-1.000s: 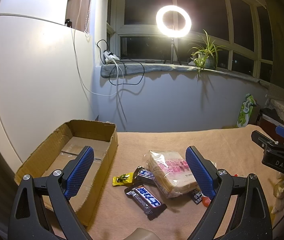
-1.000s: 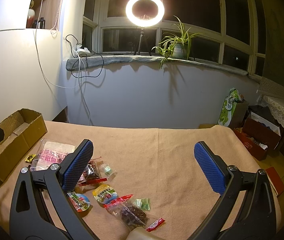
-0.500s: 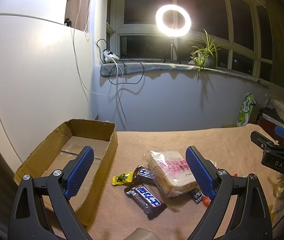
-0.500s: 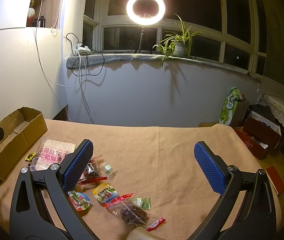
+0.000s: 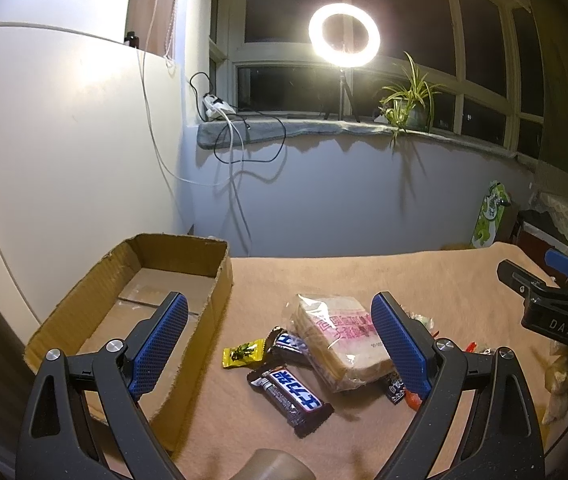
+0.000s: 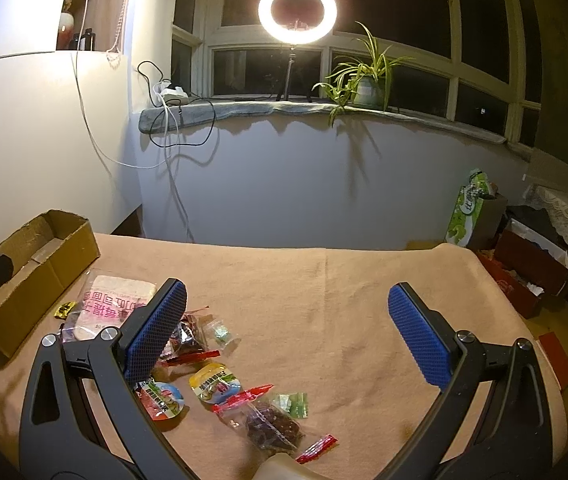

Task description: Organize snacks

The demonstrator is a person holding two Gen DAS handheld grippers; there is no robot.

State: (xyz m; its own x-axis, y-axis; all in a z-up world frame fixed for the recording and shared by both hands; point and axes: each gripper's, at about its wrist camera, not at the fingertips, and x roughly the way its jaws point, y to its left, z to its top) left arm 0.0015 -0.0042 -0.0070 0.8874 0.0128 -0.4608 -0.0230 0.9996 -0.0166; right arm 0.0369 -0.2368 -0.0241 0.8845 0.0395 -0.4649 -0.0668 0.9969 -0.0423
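Observation:
An open cardboard box (image 5: 124, 312) stands at the table's left, also in the right wrist view (image 6: 36, 268). Beside it lie a bagged sandwich bread (image 5: 340, 340), two dark chocolate bars (image 5: 290, 396) and a small yellow packet (image 5: 243, 353). My left gripper (image 5: 280, 344) is open and empty above them. My right gripper (image 6: 288, 340) is open and empty above small snack packets: a jelly cup (image 6: 214, 388), a dried-fruit bag (image 6: 270, 426), a green candy (image 6: 294, 404). The bread also shows in the right wrist view (image 6: 114, 304).
A beige cloth covers the table (image 6: 324, 288). A wall and windowsill with a ring light (image 6: 297, 11), cables and a plant (image 6: 368, 80) lie behind. Boxes and a green bag (image 6: 470, 212) stand on the floor at right.

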